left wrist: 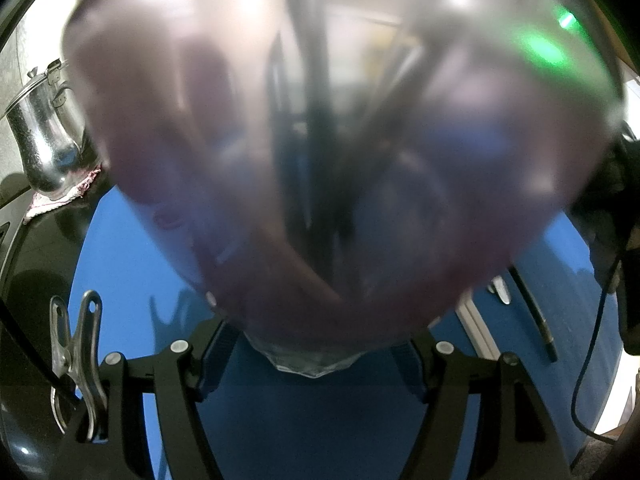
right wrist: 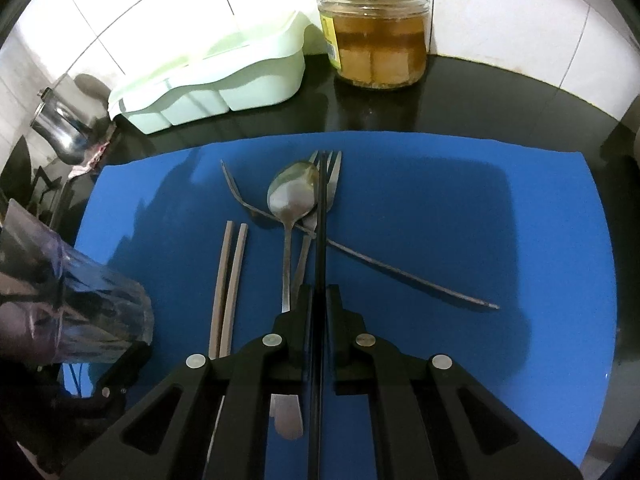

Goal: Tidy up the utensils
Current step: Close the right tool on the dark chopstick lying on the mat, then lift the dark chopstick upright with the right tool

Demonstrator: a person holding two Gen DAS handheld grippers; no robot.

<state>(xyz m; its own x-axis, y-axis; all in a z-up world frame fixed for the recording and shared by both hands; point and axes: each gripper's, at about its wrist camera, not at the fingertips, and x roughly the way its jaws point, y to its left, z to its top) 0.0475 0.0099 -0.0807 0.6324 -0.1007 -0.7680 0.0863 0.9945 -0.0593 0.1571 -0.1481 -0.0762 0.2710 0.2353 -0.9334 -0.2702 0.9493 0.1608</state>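
Tool status first: right tool (right wrist: 320, 292) has its jaws pinched together on a thin black chopstick (right wrist: 320, 208), which runs straight out ahead over the pile of cutlery. Left tool (left wrist: 316, 354) is clamped around the base of a clear purple-tinted ribbed plastic cup (left wrist: 320, 160), held tilted with its mouth away from the camera; in the right wrist view the same cup sits at the left edge, off the mat's left side.

Inside the cup, dark slim sticks show through the blurred wall, so some pieces look already collected; exact count cannot be told.

Left on the blue rectangular mat (right wrist: 480, 220): a steel spoon (right wrist: 290, 196), a steel fork (right wrist: 330, 184) lying partly under the chopstick, a long thin two-pronged skewer fork (right wrist: 400, 270) lying diagonally across them, and a pair of brown wooden chopsticks (right wrist: 230, 280) side by side, just left of the spoon handle.

Judgement: task is partway. The black chopstick is gripped but not yet in the cup; about five pieces remain on the mat.

Beyond the mat on the dark glossy worktop (right wrist: 500, 92): pale green divided plastic container (right wrist: 212, 76), yellow-lidded glass jar (right wrist: 376, 28), steel jug (right wrist: 60, 128) at far left.
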